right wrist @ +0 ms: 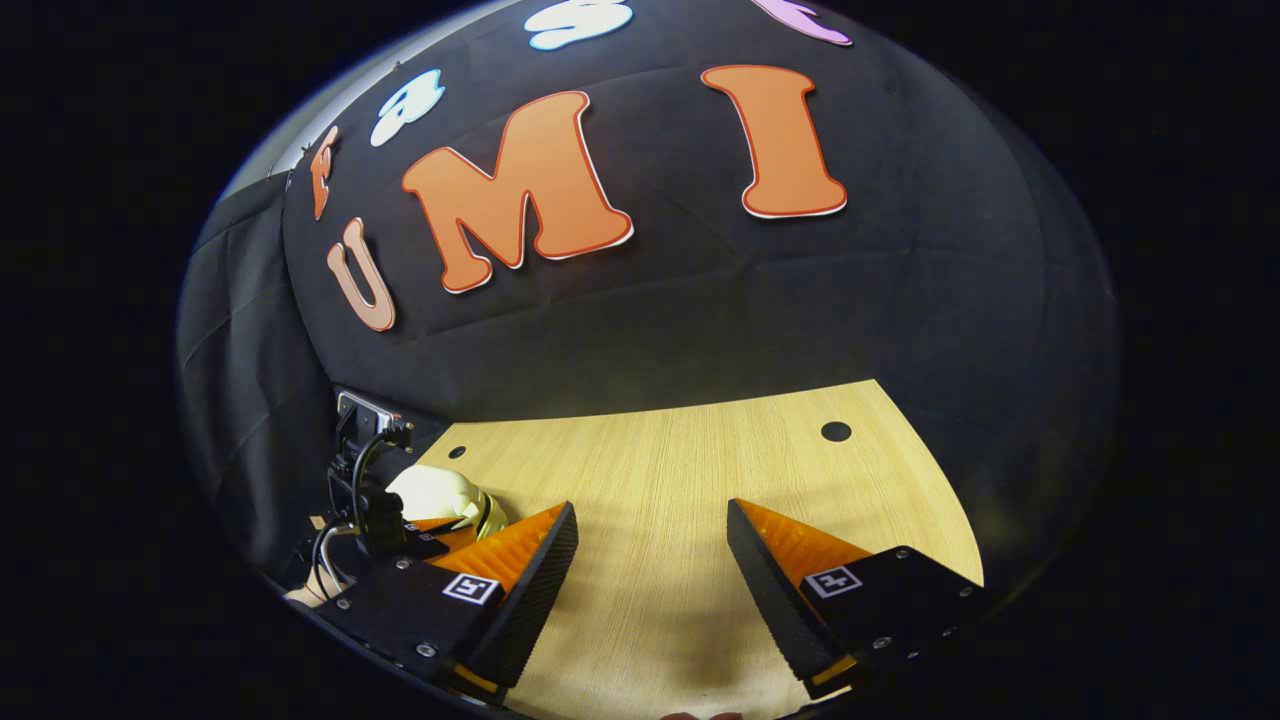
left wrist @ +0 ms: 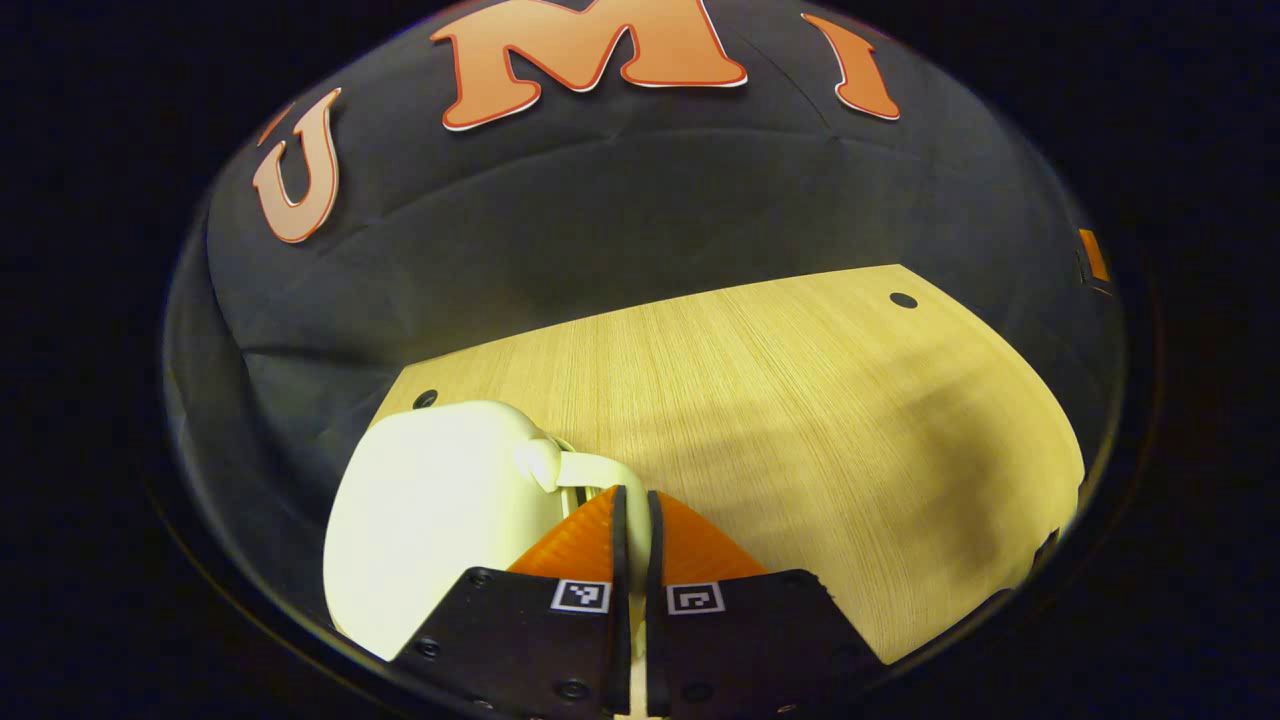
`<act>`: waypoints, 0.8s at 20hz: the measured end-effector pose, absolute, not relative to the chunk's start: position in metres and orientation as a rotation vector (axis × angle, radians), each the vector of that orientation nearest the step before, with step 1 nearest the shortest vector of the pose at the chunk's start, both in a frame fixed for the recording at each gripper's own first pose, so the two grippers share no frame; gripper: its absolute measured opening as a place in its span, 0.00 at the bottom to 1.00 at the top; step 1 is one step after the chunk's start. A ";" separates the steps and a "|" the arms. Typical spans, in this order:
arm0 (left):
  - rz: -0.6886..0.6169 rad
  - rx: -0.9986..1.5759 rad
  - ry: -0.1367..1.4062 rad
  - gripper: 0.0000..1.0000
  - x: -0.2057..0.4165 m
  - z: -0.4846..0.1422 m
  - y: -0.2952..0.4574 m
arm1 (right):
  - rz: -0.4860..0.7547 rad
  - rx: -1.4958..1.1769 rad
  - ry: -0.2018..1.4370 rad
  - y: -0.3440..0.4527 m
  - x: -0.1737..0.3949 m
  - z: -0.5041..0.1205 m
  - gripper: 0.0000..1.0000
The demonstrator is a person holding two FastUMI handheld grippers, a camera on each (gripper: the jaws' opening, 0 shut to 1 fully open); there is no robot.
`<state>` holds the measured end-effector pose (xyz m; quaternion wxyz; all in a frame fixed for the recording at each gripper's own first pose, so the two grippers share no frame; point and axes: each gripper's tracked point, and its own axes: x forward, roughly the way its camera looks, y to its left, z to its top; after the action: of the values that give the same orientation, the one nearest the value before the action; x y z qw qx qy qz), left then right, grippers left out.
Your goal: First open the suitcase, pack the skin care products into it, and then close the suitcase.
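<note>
Light wood-grain tabletop (left wrist: 800,400) under both my grippers, black cloth booth wall behind it on all sides. A few small dark round holes (right wrist: 836,431) sit near the table's far edge.

Left gripper (left wrist: 634,505): fingers nearly together, just a thin slit between them. They're closed on the cream handle (left wrist: 590,470) of the suitcase (left wrist: 430,500); the handle loop runs down to the fingertips and a pale strip shows in the slit lower down. Can't confirm how firmly both pads press, but it reads as a grip on the handle. The suitcase is a small cream hard-shell case, lying at the table's near-left corner, body to the left of my fingers, lid down. Gripper points forward and slightly down across the table.

Right gripper (right wrist: 650,525): fingers spread wide, nothing between them, bare table in the gap. Held low over the table's near-middle, aimed at the far wall.

From the right gripper view, off to the left: the left gripper (right wrist: 385,500) with its black body and cables, a bit of the suitcase (right wrist: 435,492) just past it. Skin care products: can't place them.
</note>
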<state>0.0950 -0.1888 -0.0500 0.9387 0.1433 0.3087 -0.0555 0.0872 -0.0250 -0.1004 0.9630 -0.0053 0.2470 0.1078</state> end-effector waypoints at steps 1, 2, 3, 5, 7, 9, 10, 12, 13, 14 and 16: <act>-0.122 0.281 0.630 0.06 0.093 -0.052 -0.193 | 0.216 -0.012 0.504 -0.026 0.086 -0.102 0.95; -0.137 0.265 0.636 0.11 0.092 -0.054 -0.195 | 0.218 -0.019 0.502 -0.025 0.087 -0.102 0.95; -0.144 0.247 0.652 0.15 0.092 -0.059 -0.197 | 0.218 -0.028 0.500 -0.025 0.087 -0.102 0.96; -0.140 0.232 0.677 0.29 0.092 -0.064 -0.195 | 0.221 -0.044 0.502 -0.025 0.086 -0.105 0.96; -0.137 0.231 0.640 0.32 0.090 -0.051 -0.199 | 0.222 -0.064 0.496 -0.024 0.086 -0.105 0.96; -0.151 0.226 0.574 0.69 0.091 -0.025 -0.207 | 0.220 -0.080 0.487 -0.023 0.087 -0.102 0.96; -0.170 0.212 0.543 0.88 0.087 -0.008 -0.213 | 0.216 -0.084 0.483 -0.022 0.086 -0.100 0.95; -0.174 0.172 0.493 0.99 0.086 0.026 -0.218 | 0.211 -0.088 0.474 -0.019 0.085 -0.095 0.95; -0.173 0.146 0.457 0.99 0.087 0.046 -0.219 | 0.206 -0.093 0.465 -0.015 0.085 -0.090 0.95; -0.168 0.119 0.415 0.99 0.083 0.071 -0.219 | 0.200 -0.103 0.453 -0.013 0.085 -0.085 0.95; -0.142 0.072 0.321 1.00 0.076 0.120 -0.215 | 0.193 -0.128 0.410 -0.004 0.085 -0.071 0.95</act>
<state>0.0755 -0.2148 0.1200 0.9840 0.0357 0.1596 -0.0708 0.0848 -0.0041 -0.0710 0.9724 -0.0632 0.2032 0.0955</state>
